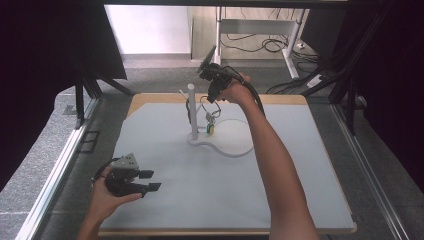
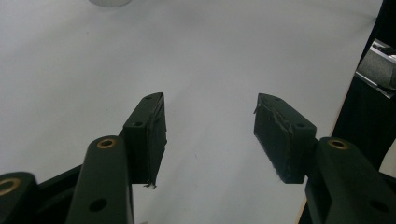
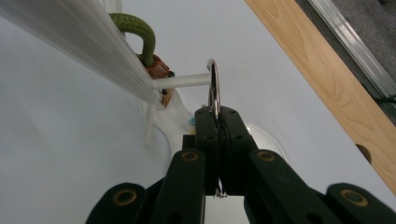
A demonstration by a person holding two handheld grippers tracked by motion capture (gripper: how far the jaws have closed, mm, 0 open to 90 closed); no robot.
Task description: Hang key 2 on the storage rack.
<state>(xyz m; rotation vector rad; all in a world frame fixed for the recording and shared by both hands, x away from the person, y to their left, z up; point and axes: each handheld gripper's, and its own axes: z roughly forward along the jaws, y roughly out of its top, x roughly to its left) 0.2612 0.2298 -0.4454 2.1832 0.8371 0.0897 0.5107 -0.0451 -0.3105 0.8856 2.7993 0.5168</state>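
Observation:
A white stand with an upright pole [image 1: 192, 107] and thin side pegs rises at the back middle of the white mat. My right gripper [image 1: 211, 100] points down beside the pole, shut on a metal key ring [image 3: 214, 86]. The ring's edge sits at the tip of a white peg [image 3: 182, 81]; whether the peg passes through it I cannot tell. Small tags, one yellow and green [image 1: 210, 129], dangle under the ring. A green cord loop [image 3: 140, 31] with a brown piece hangs on the pole [image 3: 79, 39]. My left gripper [image 1: 152, 180] is open and empty near the front left [image 2: 210, 126].
A white hoop [image 1: 235, 150] lies flat on the mat, joined to the stand's base. The mat [image 1: 210, 190] covers a wooden table whose edge [image 3: 327, 79] runs close behind the stand. Metal rails [image 1: 55, 170] flank the table.

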